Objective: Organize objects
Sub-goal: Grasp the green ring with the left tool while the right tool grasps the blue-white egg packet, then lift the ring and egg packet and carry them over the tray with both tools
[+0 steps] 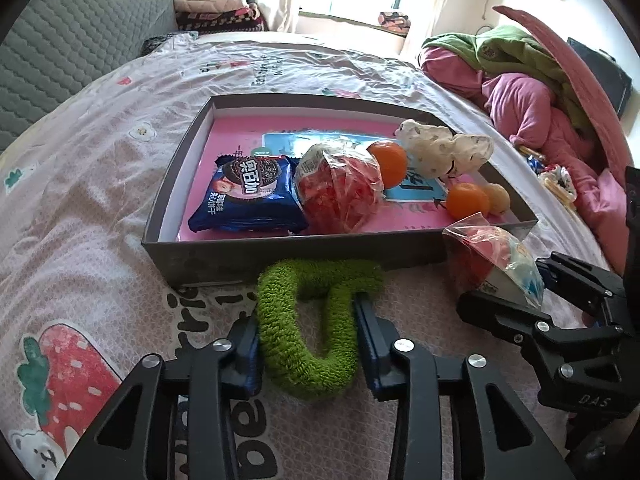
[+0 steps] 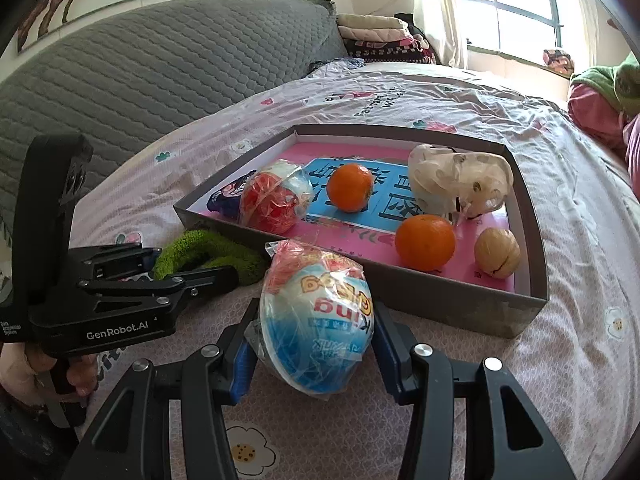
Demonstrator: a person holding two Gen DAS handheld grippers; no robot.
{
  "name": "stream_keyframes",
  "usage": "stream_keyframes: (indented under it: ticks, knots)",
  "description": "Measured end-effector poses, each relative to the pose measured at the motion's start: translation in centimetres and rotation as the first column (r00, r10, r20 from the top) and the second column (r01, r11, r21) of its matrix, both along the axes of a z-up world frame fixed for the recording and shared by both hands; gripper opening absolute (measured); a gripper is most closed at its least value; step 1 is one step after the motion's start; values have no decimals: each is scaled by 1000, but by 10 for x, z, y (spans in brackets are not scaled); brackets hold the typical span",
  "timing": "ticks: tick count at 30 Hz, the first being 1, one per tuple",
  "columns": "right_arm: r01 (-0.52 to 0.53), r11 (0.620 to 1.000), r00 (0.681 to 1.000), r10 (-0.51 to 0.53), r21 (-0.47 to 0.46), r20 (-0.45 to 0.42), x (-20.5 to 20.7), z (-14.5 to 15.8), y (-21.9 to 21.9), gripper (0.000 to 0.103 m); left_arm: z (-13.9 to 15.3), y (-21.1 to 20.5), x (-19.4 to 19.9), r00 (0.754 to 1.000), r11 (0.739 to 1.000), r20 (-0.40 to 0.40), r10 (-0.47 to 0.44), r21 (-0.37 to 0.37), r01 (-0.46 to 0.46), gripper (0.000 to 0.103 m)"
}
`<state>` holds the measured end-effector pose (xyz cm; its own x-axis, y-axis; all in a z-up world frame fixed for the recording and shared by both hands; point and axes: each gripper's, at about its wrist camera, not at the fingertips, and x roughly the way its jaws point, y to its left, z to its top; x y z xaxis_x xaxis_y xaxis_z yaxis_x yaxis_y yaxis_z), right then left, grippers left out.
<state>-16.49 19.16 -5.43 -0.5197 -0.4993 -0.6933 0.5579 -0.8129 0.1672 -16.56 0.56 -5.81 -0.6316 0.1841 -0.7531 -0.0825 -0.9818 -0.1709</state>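
While your left gripper pinches the green scrunchie, your right gripper clamps the wrapped toy egg, grey box at twelve o'clock.

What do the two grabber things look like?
Both are black metal. The left gripper has silver screws, a tall black handle and white lettering reading GenRobot.AI. The right gripper has angular black fingers with triangular cut-outs, round silver bolts and blue pads. No cables or sleeves show.
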Motion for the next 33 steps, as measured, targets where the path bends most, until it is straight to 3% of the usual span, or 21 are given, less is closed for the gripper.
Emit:
stream_keyframes:
  ticks: [2,4,17,22,33]
  knots:
    - [4,1000,1000,-4,-7,1,0,0,1,51,0,-1,1,1000,1000,1,0,11,0,33]
    - [9,1000,1000,-9,-13,1,0,1,3,51,1,-1,3,1000,999,3,-10,34,10,18]
    - [21,997,999,-24,-70,-45,5,14,13,51,15,4,19,1000,998,-16,-4,63,5,16]
    - [29,996,997,-35,-88,-67,5,22,17,51,27,4,28,998,1000,-62,26,18,-25,16]
    - [36,991,990,-53,-130,-130,11,44,30,51,53,4,43,993,999,-108,54,1,-54,16]
